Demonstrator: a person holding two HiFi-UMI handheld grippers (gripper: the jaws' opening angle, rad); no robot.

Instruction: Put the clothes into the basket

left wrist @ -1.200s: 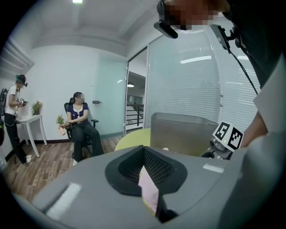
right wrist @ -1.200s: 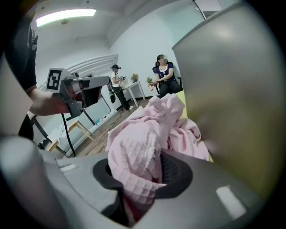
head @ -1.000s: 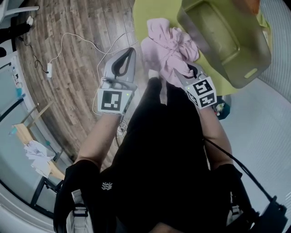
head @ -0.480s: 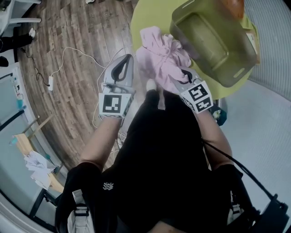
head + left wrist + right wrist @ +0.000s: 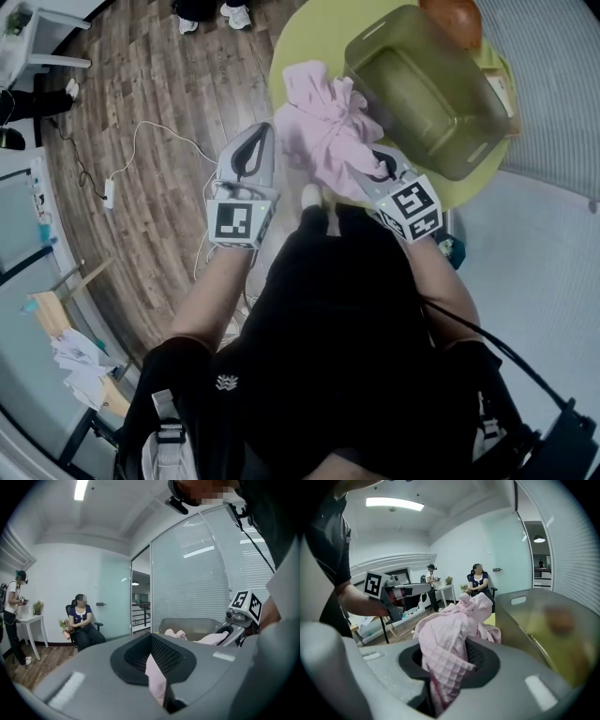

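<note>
Left gripper [image 5: 261, 139] and right gripper [image 5: 367, 164] are both pinching the pink garment [image 5: 323, 117]; I'm lifting it higher than before, closing on the basket [image 5: 422, 94] for drop-in.

Round lime-green table [image 5: 305, 37] carries olive basket [image 5: 422, 94], orange obj. [image 5: 450, 17] just beyond it. Wood floor [image 5: 141, 56] alongside, w/ white cable [image 5: 178, 139] trailing across.

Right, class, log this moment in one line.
left gripper: shut on cloth | right gripper: shut on cloth | cloth: held beside basket, not in | basket: on table
</note>
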